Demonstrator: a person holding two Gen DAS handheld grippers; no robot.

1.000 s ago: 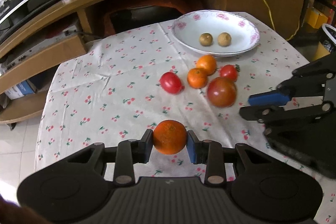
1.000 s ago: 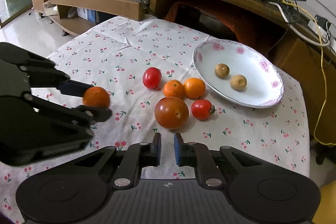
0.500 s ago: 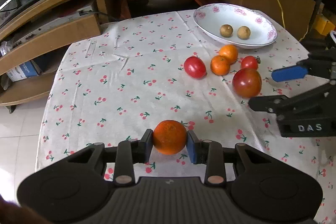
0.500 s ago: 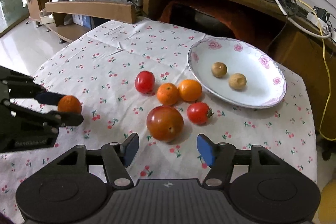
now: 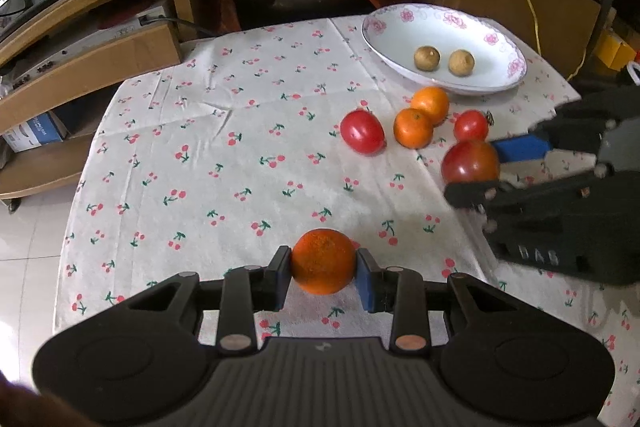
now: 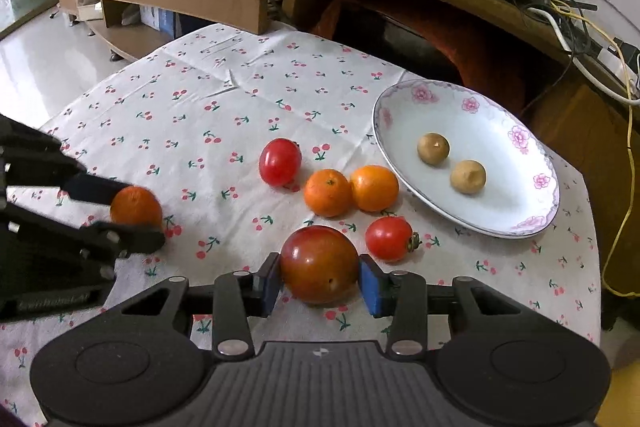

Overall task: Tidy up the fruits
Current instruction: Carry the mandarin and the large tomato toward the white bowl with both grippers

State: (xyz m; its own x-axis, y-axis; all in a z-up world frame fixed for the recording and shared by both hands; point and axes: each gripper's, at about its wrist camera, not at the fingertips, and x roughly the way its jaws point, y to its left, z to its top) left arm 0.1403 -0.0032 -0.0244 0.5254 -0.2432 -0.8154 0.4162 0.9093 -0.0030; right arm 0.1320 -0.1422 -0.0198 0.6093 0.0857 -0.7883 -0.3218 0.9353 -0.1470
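Left gripper [image 5: 323, 269] clamps orange [image 5: 323, 261]; right gripper [image 6: 319, 277] straddles big tomato [image 6: 319, 263], pads just touching — grip unclear. Risk — round skin slips, rolls forward into small tomato [image 6: 389, 238].

Cloth [image 6: 224, 99] left is bare; tangerines [image 6: 352, 191] (touching) front the plate [image 6: 520, 227].

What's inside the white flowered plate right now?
Two small brown round fruits lie side by side in the white flowered plate, apart from each other. Nothing else shows inside; no part of it is covered.
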